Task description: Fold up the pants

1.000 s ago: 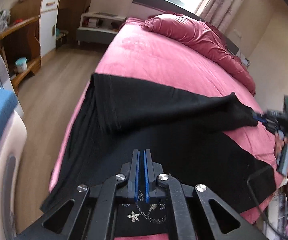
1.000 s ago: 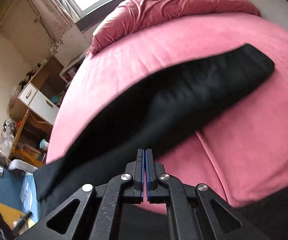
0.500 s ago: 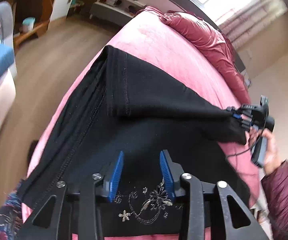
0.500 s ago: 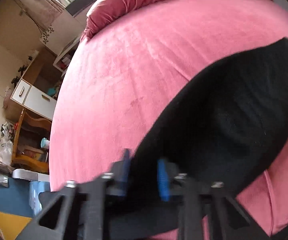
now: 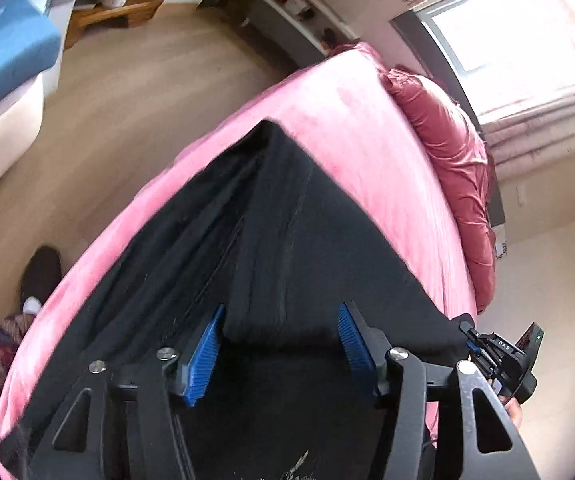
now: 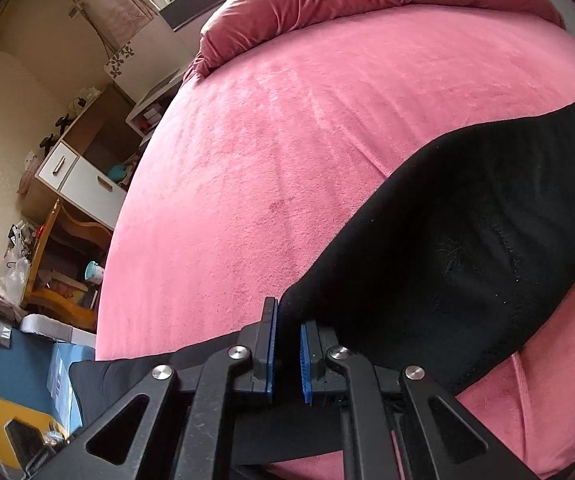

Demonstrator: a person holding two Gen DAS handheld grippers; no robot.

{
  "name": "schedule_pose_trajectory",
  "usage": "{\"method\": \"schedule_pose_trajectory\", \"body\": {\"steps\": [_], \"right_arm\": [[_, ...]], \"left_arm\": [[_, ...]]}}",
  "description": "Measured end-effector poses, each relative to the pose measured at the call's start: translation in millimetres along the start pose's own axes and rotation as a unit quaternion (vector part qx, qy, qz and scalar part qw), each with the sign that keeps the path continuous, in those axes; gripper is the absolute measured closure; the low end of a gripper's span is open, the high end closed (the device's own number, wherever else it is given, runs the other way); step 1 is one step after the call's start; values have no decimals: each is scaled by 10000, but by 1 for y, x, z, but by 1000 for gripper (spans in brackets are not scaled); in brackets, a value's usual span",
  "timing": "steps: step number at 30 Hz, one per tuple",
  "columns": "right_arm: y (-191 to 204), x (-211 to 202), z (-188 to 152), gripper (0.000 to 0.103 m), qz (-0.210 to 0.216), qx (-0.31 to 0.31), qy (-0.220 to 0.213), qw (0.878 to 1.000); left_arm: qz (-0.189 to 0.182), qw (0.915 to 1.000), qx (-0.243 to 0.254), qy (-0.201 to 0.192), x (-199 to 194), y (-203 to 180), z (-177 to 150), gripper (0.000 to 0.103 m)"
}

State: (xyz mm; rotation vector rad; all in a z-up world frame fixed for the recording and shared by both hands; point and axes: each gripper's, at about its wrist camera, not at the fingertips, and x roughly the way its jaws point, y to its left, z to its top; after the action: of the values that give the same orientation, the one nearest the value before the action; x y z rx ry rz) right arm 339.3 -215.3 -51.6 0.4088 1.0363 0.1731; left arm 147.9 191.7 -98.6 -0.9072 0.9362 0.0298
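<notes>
Two layers of the black pants (image 5: 287, 248) are lying stacked on the pink bed (image 5: 351, 128), the folded-over part sitting on top of the lower one, with one long edge running close to the bed's near side. Left gripper (image 5: 279, 344) is hovering just above the cloth with its fingers (image 5: 203, 354) spread wide, holding nothing. Right gripper (image 6: 286, 354) is sitting at the edge of the fold; in the right wrist view its fingers (image 6: 271, 344) are parted by a narrow gap with dark cloth showing between them, but the pads do not look pressed onto it, so I am reading them as slightly apart, not clamping.

Judgement: the current step is setting down and squaring one fold. To do it well, the upper layer's edges should be lining up with the lower layer's before both grippers are drawing away, and any withdrawal should be going straight up so the soft knit is not dragging. The seam line is giving a good alignment reference.

Containers: a small pale cup (image 6: 95, 272) is standing on the wooden shelf (image 6: 59, 300) beside the bed; contents not visible. Drawer unit (image 6: 79, 176) is shut.
</notes>
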Motion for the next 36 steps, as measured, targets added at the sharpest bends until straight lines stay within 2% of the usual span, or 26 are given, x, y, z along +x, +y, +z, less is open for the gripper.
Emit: {"method": "schedule_pose_trajectory", "body": {"steps": [2, 5, 8, 10, 12, 15, 17, 22, 26, 29, 36], "right_arm": [[0, 0, 1, 93, 15, -25, -12, 10000], [2, -5, 2, 93, 77, -88, -67, 9999], [7, -19, 6, 93, 221, -186, -203, 9994], [9, -31, 8, 93, 346, -217, -326, 9986], [9, -49, 5, 93, 598, -208, -524, 9966], [6, -73, -12, 93, 977, -198, -710, 9925], [2, -88, -36, 93, 1195, -232, -737, 9898], [-12, -114, -111, 94, 1528, -305, -521, 9864], [-15, -114, -165, 94, 1440, -485, -167, 9882], [-15, -111, -199, 94, 1385, -607, 120, 9884], [-29, -101, -246, 95, 1101, -558, 507, 9911]], "left_arm": [[42, 9998, 183, -6, 1, -4, 5, 82], [60, 9989, 469, -66, -2, -17, 17, 91], [-48, 9972, 674, -309, -13, -33, 40, 94], [-318, 9954, 721, -554, -30, -45, 58, 94], [-555, 9916, 828, -823, -51, -57, 72, 94], [-749, 9868, 1017, -1013, -78, -64, 80, 94], [-829, 9858, 1084, -979, -90, -57, 74, 94], [-405, 9890, 1268, -642, -97, -28, 36, 94], [-58, 9949, 924, -399, -98, 16, 2, 94], [110, 9962, 803, -328, -103, 35, -14, 94], [413, 9961, 778, -96, -101, 56, -49, 94]]}}
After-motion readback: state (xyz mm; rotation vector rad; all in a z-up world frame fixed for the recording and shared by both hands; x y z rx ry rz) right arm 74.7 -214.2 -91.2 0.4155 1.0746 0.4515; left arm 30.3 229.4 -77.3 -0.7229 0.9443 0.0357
